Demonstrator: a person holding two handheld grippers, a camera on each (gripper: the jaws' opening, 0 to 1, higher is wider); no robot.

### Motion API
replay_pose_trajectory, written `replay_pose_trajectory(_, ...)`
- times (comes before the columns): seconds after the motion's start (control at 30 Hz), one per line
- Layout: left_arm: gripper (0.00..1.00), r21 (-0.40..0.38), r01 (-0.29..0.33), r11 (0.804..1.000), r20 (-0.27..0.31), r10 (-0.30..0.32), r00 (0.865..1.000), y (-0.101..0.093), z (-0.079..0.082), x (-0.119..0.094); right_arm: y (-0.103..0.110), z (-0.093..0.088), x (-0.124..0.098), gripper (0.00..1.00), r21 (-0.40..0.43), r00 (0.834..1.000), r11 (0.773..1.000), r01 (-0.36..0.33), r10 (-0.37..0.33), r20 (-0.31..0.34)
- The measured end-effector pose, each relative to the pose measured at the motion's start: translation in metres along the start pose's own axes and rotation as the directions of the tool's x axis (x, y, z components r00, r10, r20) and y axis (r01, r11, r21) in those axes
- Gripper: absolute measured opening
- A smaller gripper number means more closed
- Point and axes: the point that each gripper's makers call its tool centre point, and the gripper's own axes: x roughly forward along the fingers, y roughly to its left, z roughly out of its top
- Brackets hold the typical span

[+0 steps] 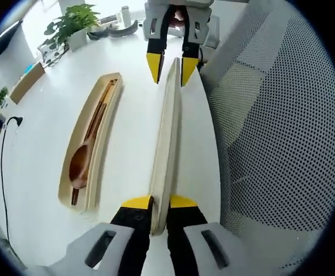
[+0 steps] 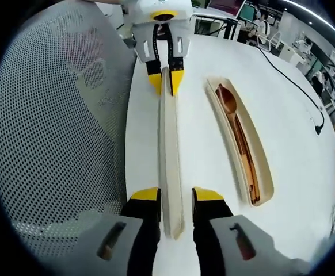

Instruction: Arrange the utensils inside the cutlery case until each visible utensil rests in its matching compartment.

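Mesh chair [image 1: 282,132] crowding the white worktop [image 1: 46,132] edge, potted plant [image 1: 72,23] behind, both grippers' jaws pinching one case lid [image 1: 166,144], one wooden spoon [image 1: 82,164] lying in one case tray [image 1: 107,115]

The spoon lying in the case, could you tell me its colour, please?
Reddish-brown wood; the spoon shows best in the right gripper view.

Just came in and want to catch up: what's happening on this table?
A person holds the cutlery case's lid on edge above the white table, one hand-held gripper at each end. The left hand-held gripper clamps the near end in its own view; the right hand-held gripper takes the opposite end. Beside it lies the open case tray, with a wooden spoon and chopsticks inside.
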Motion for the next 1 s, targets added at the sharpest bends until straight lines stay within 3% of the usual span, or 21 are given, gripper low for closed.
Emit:
replay_pose_trajectory(0.13, 0.09, 0.056, -0.018, 0.998, -0.025, 0.020, 0.999, 0.002, -0.002, 0.000, -0.004, -0.005, 0.000, 0.03, 0.000, 0.999, 1.000, 0.019, -0.019, -0.026)
replay_pose_trajectory(0.3, 0.14, 0.068, -0.023, 0.997, -0.018, 0.024, 1.000, 0.004, -0.001, 0.000, -0.006, -0.007, 0.000, 0.02, 0.001, 0.999, 1.000, 0.025, -0.025, -0.031)
replay_pose_trajectory(0.4, 0.15, 0.231, -0.037, 0.972, -0.068, 0.054, 0.996, 0.009, -0.006, -0.001, -0.002, -0.004, -0.001, 0.01, 0.035, 1.000, 0.999, -0.021, 0.021, -0.016)
replay_pose_trajectory(0.43, 0.15, 0.225, -0.030, 0.974, -0.102, 0.054, 0.993, 0.008, -0.011, -0.002, -0.001, -0.004, -0.002, 0.01, 0.042, 1.000, 0.999, -0.024, 0.025, -0.019)
replay_pose_trajectory(0.53, 0.14, 0.214, -0.021, 0.977, -0.081, 0.039, 0.996, 0.003, -0.008, -0.002, 0.003, -0.005, -0.003, 0.01, 0.033, 0.997, 0.997, -0.067, 0.067, -0.025)
replay_pose_trajectory(0.6, 0.06, 0.220, -0.015, 0.975, -0.072, 0.031, 0.997, 0.002, -0.006, -0.003, 0.008, -0.008, -0.004, 0.01, 0.094, 0.993, 0.989, -0.112, 0.115, -0.028)
replay_pose_trajectory(0.67, 0.04, 0.207, -0.017, 0.978, -0.050, 0.028, 0.998, 0.003, 0.000, -0.004, 0.004, -0.012, -0.007, 0.01, 0.105, 0.992, 0.988, -0.113, 0.118, -0.041)
replay_pose_trajectory(0.77, 0.05, 0.130, 0.001, 0.992, -0.018, 0.002, 1.000, -0.001, 0.006, -0.005, 0.004, -0.016, -0.010, 0.01, 0.108, 0.990, 0.986, -0.123, 0.129, -0.050)
replay_pose_trajectory(0.87, 0.04, 0.156, 0.000, 0.988, -0.024, 0.003, 1.000, -0.003, 0.004, -0.004, 0.005, -0.015, -0.010, 0.01, 0.100, 0.990, 0.986, -0.131, 0.136, -0.040)
replay_pose_trajectory(1.0, 0.04, 0.124, 0.013, 0.992, -0.018, -0.011, 1.000, -0.006, 0.004, -0.003, 0.001, -0.015, -0.010, 0.03, 0.125, 0.992, 0.985, -0.119, 0.124, -0.036)
